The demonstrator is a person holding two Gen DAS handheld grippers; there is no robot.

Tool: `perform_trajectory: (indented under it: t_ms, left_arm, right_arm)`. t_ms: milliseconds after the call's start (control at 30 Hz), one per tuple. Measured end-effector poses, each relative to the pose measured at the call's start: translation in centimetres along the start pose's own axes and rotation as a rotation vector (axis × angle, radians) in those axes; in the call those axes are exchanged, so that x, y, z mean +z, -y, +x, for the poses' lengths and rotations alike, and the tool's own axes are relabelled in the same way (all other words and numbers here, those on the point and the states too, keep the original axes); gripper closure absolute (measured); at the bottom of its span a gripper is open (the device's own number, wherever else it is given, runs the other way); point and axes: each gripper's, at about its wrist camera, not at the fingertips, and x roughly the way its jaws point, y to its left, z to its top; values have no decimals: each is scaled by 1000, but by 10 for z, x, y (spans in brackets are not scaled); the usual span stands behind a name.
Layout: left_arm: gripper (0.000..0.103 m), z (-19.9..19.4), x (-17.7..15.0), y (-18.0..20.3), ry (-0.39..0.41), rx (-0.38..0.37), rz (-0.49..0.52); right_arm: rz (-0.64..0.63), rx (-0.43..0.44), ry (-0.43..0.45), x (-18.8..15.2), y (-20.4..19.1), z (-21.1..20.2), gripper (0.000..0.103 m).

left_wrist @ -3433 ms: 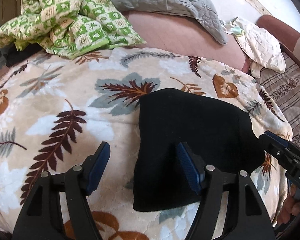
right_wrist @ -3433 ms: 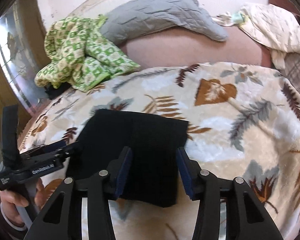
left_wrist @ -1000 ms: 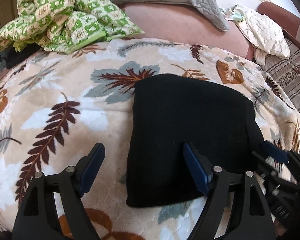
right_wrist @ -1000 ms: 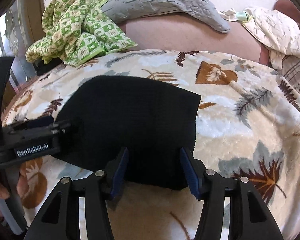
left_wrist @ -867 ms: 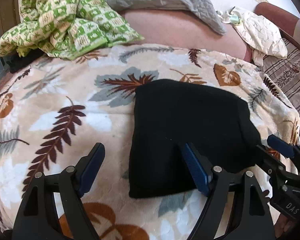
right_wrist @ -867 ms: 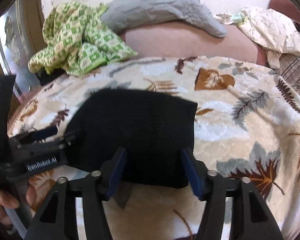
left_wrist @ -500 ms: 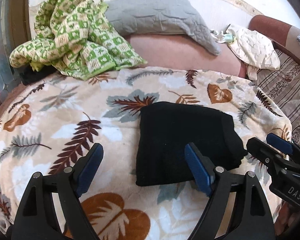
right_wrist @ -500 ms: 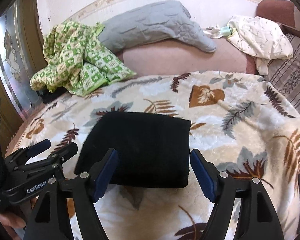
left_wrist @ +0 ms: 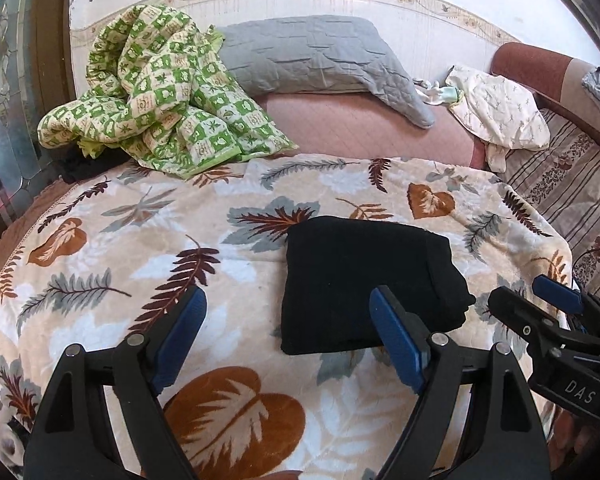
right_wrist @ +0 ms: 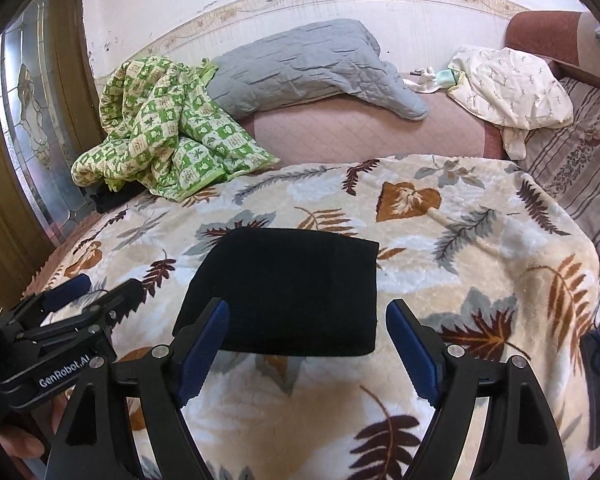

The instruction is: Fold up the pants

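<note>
The black pants lie folded into a thick rectangle on the leaf-print blanket. My left gripper hangs open above the blanket, its right finger over the near edge of the pants, not touching them. In the right wrist view the pants lie just beyond my right gripper, whose jaws are opening with nothing pressed between the blue pads. Each gripper also shows from the side in the other's view: the right gripper beside the pants' right end, the left gripper off their left end.
A green chequered quilt is heaped at the back left beside a grey pillow. A cream cloth lies at the back right by a striped cover. A glazed wooden door stands at the left.
Both grippers have risen and drawn back from the pants, which now look smaller and farther off. The right jaws have spread wider. The pants stay folded on the blanket.
</note>
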Motion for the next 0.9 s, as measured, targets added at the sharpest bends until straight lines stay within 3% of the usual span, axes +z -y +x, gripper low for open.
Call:
perform_trajectory:
  t_ms: [900]
  left_arm:
    - [19,-20,-13,-2,19,24,21]
  right_arm:
    - [-4,7,-6,-8,-10,-14,21]
